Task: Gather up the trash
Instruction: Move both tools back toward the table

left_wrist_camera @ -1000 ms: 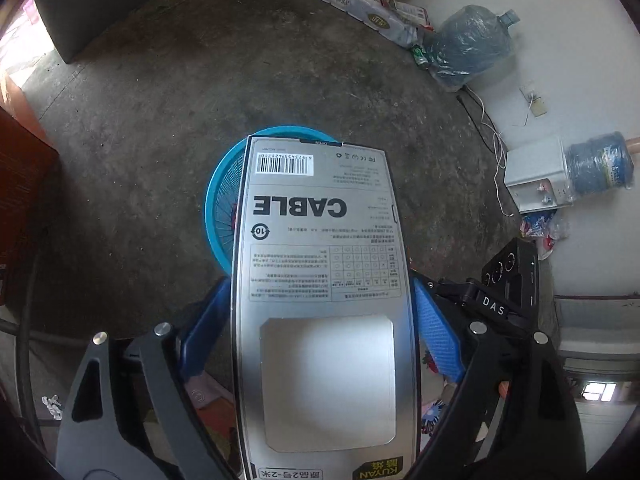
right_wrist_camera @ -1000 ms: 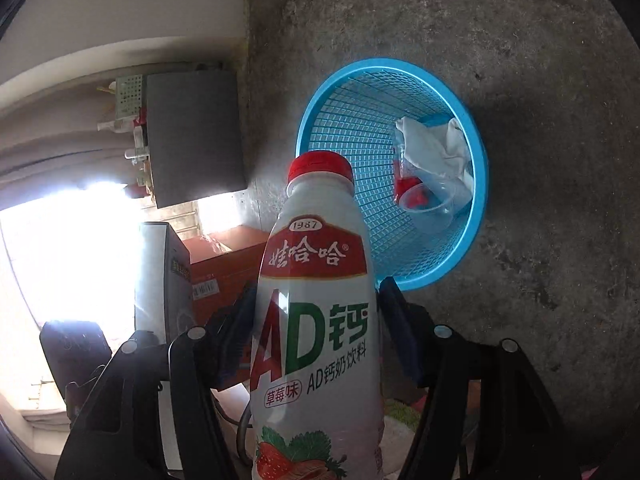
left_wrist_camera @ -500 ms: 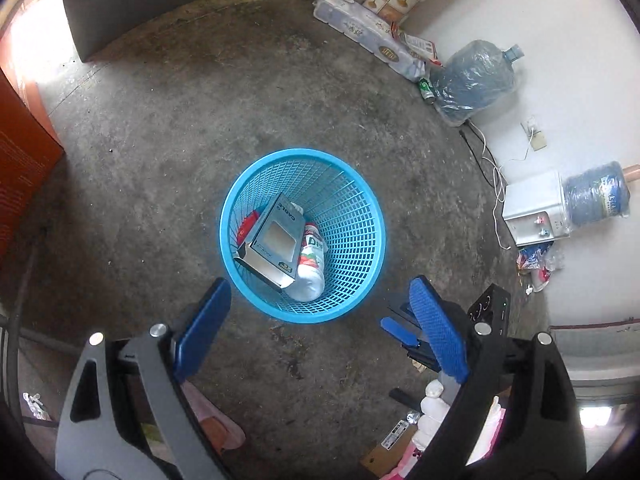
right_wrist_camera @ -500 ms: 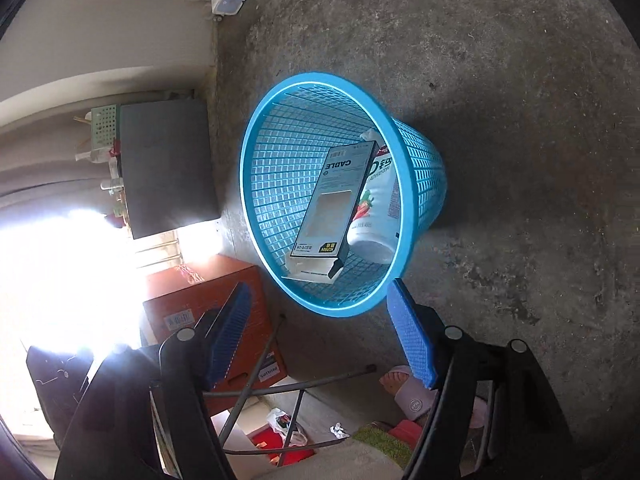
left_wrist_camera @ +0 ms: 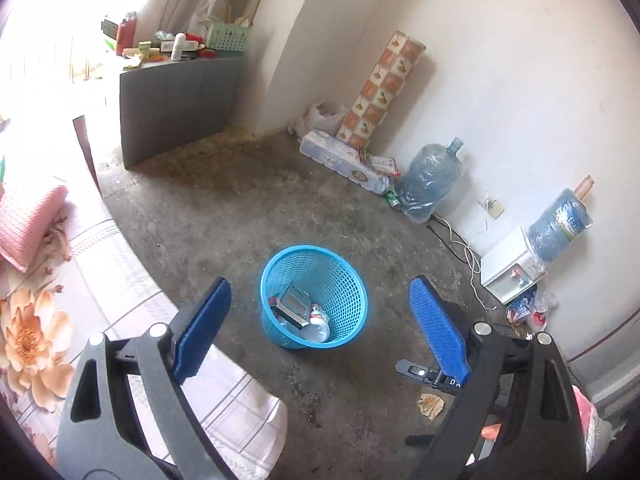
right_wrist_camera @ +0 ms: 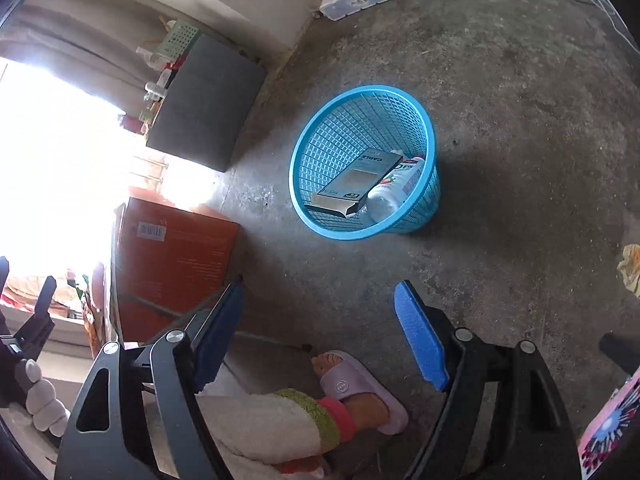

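Observation:
A blue mesh basket stands on the concrete floor; it also shows in the right wrist view. Inside lie a grey cable box and a white drink bottle; both also show in the left wrist view, the box beside the bottle. My left gripper is open and empty, well above and back from the basket. My right gripper is open and empty, also back from it. A crumpled brown paper scrap lies on the floor; it also shows at the right wrist view's right edge.
A bed with a floral sheet is at the left. A dark cabinet stands by the wall. Water jugs, a white dispenser and cables line the right wall. An orange box and a slippered foot are near.
Both grippers let go: the cable box and the drink bottle dropped into the basket. Both grippers have since pulled back and up, away from the basket.

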Tool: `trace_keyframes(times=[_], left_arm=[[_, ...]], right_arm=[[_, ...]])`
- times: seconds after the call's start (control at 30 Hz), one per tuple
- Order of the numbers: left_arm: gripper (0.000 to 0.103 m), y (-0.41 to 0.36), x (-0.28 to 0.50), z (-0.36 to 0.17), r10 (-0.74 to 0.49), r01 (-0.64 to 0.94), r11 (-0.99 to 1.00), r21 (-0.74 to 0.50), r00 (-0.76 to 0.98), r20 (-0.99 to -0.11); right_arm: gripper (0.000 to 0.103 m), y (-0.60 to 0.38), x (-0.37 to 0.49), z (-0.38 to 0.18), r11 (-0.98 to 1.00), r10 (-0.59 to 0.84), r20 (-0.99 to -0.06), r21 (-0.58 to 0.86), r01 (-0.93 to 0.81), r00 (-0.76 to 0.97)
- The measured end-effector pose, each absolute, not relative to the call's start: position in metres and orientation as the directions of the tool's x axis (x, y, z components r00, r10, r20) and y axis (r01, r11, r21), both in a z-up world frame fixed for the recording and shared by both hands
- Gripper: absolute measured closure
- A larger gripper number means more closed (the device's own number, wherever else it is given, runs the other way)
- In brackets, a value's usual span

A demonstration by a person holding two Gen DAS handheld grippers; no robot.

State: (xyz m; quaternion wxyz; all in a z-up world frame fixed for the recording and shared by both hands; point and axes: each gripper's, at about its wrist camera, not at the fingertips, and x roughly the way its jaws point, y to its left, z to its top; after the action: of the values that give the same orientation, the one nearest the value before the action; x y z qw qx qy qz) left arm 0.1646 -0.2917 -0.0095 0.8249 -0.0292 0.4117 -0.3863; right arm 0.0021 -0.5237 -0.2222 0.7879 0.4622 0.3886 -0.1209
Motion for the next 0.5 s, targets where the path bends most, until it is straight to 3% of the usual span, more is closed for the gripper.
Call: trace_keyframes(times=[0.37,0.5], left_arm=[[0.016,-0.102,0.122,0.011,-0.524,0.407,0.85,-0.334,0.595,-0.61],[0.016,-0.024,0.121,0.012,-0.468,0.273,0.877,-0.395,0.667,-0.579]], right_arm=[[0.027,-0.443,0.027,-0.117,0.741,0.238,-0.62,0.614,0.273,0.747],[0.027,-0.41,0.045,-0.09,0.749,0.326,-0.575,0.642,0.166,0.751]])
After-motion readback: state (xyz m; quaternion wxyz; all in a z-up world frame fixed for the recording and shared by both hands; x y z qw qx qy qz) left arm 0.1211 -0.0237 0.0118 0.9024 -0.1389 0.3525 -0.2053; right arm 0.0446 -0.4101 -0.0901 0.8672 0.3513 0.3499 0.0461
